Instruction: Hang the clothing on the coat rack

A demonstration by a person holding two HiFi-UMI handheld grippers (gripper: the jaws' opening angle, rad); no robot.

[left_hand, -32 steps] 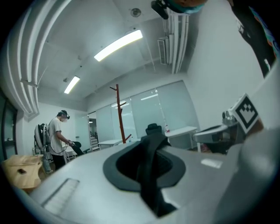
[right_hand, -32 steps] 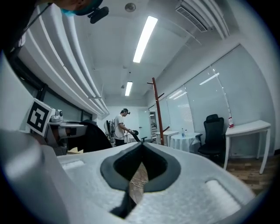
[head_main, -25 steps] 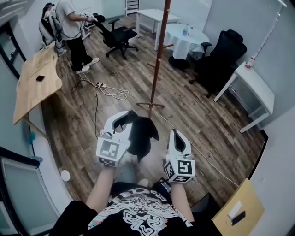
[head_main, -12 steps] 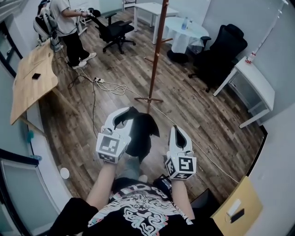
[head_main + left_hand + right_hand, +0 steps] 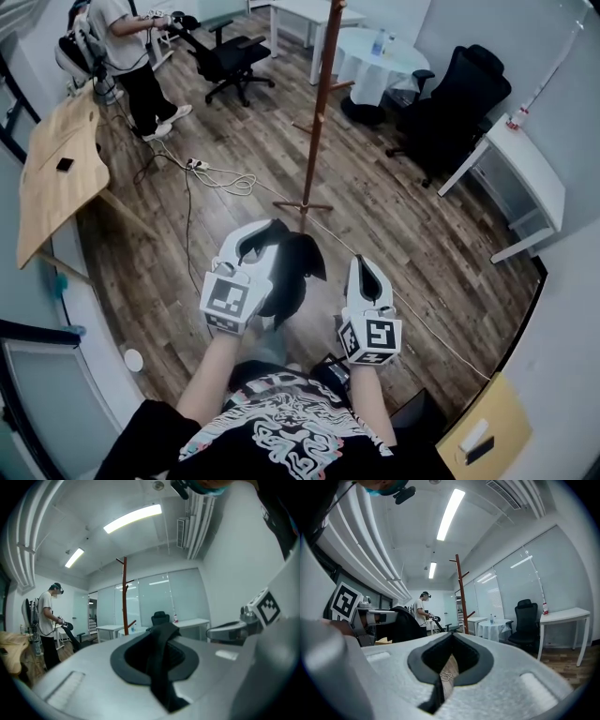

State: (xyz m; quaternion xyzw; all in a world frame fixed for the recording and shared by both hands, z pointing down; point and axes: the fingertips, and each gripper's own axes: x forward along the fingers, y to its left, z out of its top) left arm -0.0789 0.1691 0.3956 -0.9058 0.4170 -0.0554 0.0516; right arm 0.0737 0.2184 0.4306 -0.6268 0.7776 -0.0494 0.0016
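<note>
My left gripper [image 5: 270, 232] is shut on a black garment [image 5: 292, 270], which hangs from its jaws at the middle of the head view. In the left gripper view a dark band of the garment [image 5: 161, 667] runs between the pads. The right gripper [image 5: 362, 269] is beside it to the right, shut with nothing in it; floor shows through its narrow slit [image 5: 449, 667]. The brown wooden coat rack [image 5: 320, 103] stands ahead on the floor, its base [image 5: 302, 205] just beyond the garment. It also shows as a coat rack [image 5: 124, 597] in the left gripper view and a coat rack [image 5: 461, 597] in the right.
A person [image 5: 127, 52] stands at the far left by an office chair [image 5: 230, 61]. A wooden table [image 5: 61, 173] is at the left, a round white table [image 5: 375, 70] and a black armchair [image 5: 455, 112] behind the rack, a white desk [image 5: 530, 173] at right. Cables [image 5: 220, 180] lie on the floor.
Both grippers hold about the same place and the left keeps its grip on the garment. The head view has shifted slightly, and the distant person has drifted up and left.
</note>
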